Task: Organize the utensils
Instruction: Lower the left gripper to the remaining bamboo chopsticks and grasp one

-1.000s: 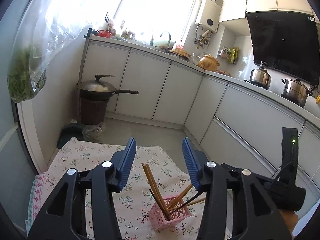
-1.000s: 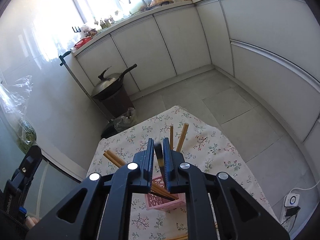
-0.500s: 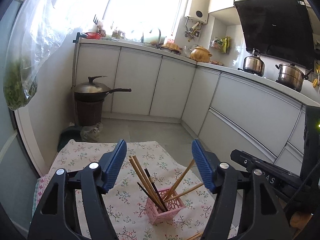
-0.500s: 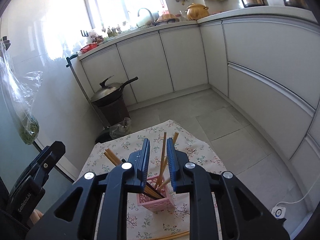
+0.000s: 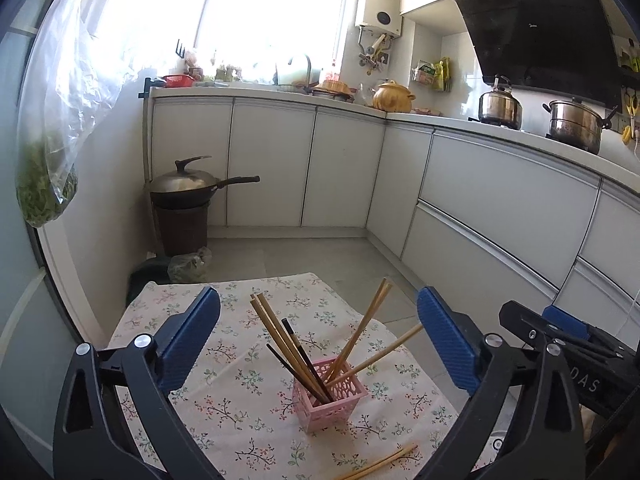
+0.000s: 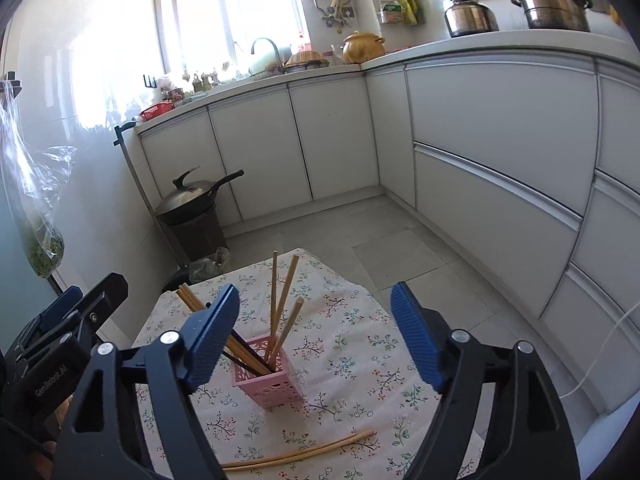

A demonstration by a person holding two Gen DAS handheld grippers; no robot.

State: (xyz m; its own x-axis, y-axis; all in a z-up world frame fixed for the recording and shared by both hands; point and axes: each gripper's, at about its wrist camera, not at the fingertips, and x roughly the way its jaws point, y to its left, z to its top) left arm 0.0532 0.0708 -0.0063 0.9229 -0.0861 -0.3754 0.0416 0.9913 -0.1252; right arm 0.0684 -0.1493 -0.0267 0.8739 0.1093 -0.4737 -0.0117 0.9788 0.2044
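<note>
Both grippers hang above the near part of a small counter (image 6: 360,344) draped in a floral cloth (image 5: 240,396), and neither holds anything: the left gripper (image 5: 318,340) has its jaws spread wide, and the right gripper (image 6: 316,336) has its jaws spread just as wide. Nearest of all, a loose pair of wooden chopsticks (image 6: 300,454) lies flat on the cloth close to the near edge, apart from everything else. Just beyond it a pink lattice basket (image 6: 266,374) stands upright in the middle of the cloth, with bare cloth on all sides of it. It holds the rest of the chopsticks (image 5: 296,344): several light wooden ones and a couple of dark ones lean to the left, while three more wooden ones tilt up and to the right. The cloth's far edge and right edge fall away to a grey tiled floor (image 6: 400,240), which lies open between the counter and the white cabinets (image 5: 480,200) running along the far wall and the right side. In the far left corner a lidded wok (image 5: 188,184) sits on a dark bin (image 5: 182,228), with a crumpled bag on the floor beside it. A clear bag of greens (image 5: 44,188) hangs on the left wall. On the far worktop stand a yellow clay pot (image 5: 392,96) and steel pots (image 5: 572,124) under a bright window.
</note>
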